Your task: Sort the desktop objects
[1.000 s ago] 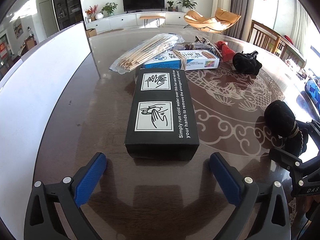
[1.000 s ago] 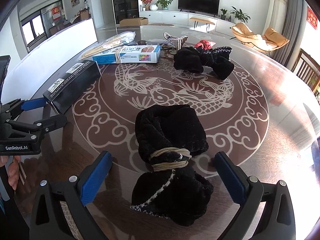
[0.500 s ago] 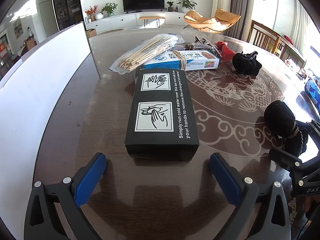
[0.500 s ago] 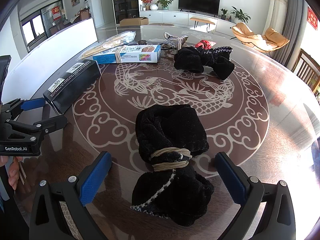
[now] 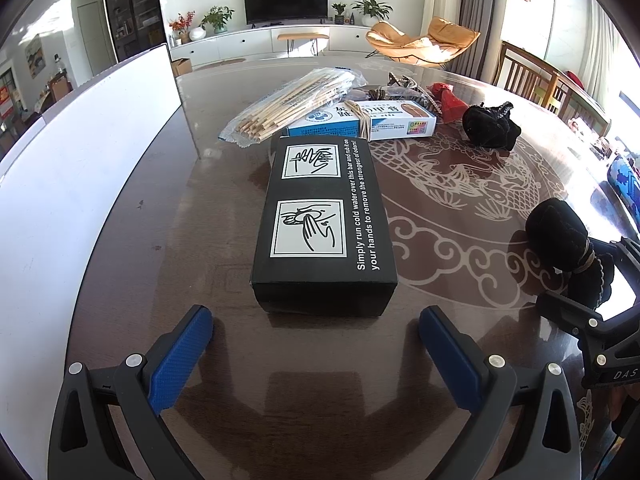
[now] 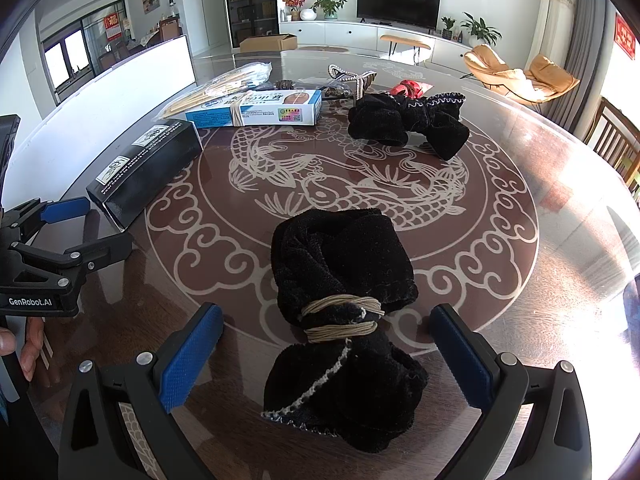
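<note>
- Nearest the person's edge of the desk (image 5: 132, 240), both tools hover just as they did a second ago: nothing has moved.
- Left gripper (image 5: 316, 322) stands wide open and empty, its blue pads (image 5: 180, 356) short of the near end of the black box (image 5: 326, 224), which lies flat and lengthwise ahead of it.
- Right gripper (image 6: 326, 322) is equally wide open, gripping nothing; the black cloth bundle (image 6: 340, 320), tied at its middle with tan cord, lies between its fingers without touching them.
- Farther in, a second black cloth bundle (image 6: 408, 122) rests beyond the fish pattern at the desk's centre.
- Towards the far edge lie a blue-and-white carton (image 5: 360, 122) and a bag of chopsticks (image 5: 288, 106).
- A white board (image 5: 80, 168) stands along the left edge.
- Beyond is a sunlit living room with a television (image 5: 286, 2) and a tan lounge chair (image 5: 424, 40).
</note>
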